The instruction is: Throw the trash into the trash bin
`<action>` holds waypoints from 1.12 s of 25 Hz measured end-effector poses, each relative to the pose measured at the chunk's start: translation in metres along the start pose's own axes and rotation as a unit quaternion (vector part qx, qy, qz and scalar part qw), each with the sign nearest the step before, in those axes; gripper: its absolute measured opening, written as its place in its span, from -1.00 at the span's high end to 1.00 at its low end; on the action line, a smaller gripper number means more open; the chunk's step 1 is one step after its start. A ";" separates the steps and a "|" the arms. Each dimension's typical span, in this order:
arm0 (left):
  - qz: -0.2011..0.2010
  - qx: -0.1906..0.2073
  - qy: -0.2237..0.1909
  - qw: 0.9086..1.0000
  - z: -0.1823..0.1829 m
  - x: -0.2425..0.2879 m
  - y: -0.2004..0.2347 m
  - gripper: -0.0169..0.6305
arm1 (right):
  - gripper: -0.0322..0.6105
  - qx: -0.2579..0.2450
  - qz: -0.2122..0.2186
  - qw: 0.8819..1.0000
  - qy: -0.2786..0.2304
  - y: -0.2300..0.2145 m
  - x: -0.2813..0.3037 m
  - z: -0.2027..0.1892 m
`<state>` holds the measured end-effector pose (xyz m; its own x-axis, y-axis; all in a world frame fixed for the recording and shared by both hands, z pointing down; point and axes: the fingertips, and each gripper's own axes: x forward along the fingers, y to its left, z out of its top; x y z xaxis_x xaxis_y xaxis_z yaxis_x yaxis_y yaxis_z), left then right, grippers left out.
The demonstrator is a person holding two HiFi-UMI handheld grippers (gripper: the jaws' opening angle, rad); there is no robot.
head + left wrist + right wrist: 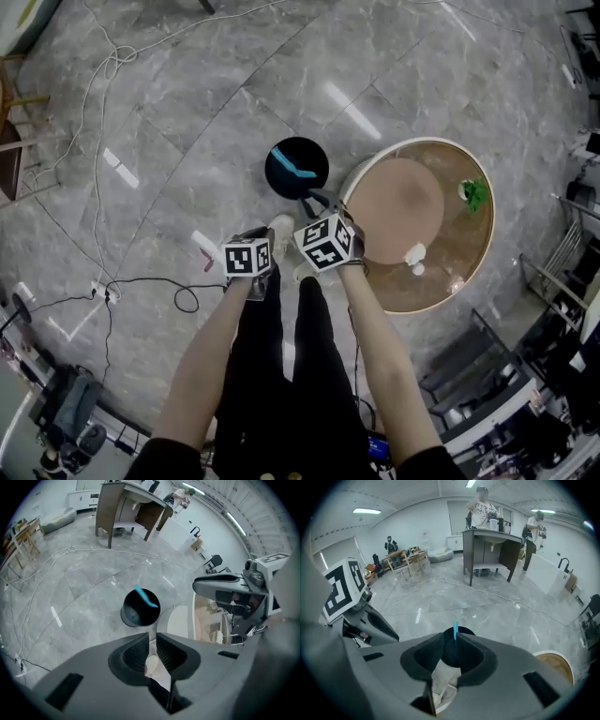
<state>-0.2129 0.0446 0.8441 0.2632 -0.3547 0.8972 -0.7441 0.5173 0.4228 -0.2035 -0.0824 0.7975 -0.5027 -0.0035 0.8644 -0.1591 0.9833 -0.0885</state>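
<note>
The black trash bin (pixel 296 169) stands on the grey floor with a blue strip (pixel 302 172) across its mouth. It also shows ahead of the left jaws (pixel 136 613) and through the right jaws (pixel 454 649). My left gripper (pixel 261 236) hangs short of the bin and is shut on a small cream paper scrap (pixel 152 665). My right gripper (pixel 319 201) is beside it, nearer the bin's rim. Its jaws stand slightly apart, and a crumpled grey paper (pixel 443 681) lies loose between them. The round table (pixel 469 272) on the right holds more white crumpled trash (pixel 414 253).
A green object (pixel 473 194) lies on the table's far side. White and black cables (pixel 103 141) trail across the floor on the left. A dark desk (pixel 487 550) with people near it stands far behind the bin. My own legs (pixel 281 375) are below the grippers.
</note>
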 end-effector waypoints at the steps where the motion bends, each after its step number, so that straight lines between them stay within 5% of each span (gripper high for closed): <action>1: -0.001 -0.001 -0.003 1.000 0.002 0.000 0.000 0.79 | 0.64 0.001 0.001 1.000 0.003 0.001 0.001 -0.002; 9: -0.025 0.014 -0.015 0.999 0.013 -0.005 -0.016 0.79 | 0.89 0.038 -0.013 0.999 0.026 -0.001 -0.021 -0.032; 14: -0.064 0.084 -0.055 0.993 0.043 -0.022 -0.061 0.77 | 0.89 0.114 -0.037 0.993 -0.002 -0.012 -0.067 -0.034; 21: -0.139 0.184 -0.123 0.965 0.073 -0.085 -0.149 0.68 | 0.89 0.208 -0.102 0.968 -0.099 -0.018 -0.170 -0.023; 28: -0.225 0.212 -0.191 0.932 0.084 -0.187 -0.242 0.69 | 0.89 0.273 -0.171 0.922 -0.214 -0.013 -0.312 -0.017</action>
<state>-0.1338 -0.0799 0.5634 0.4305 -0.7539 0.4962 -0.8079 -0.0768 0.5843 -0.0301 -0.0910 0.5373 -0.6146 -0.4825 0.6240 -0.7160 0.6733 -0.1845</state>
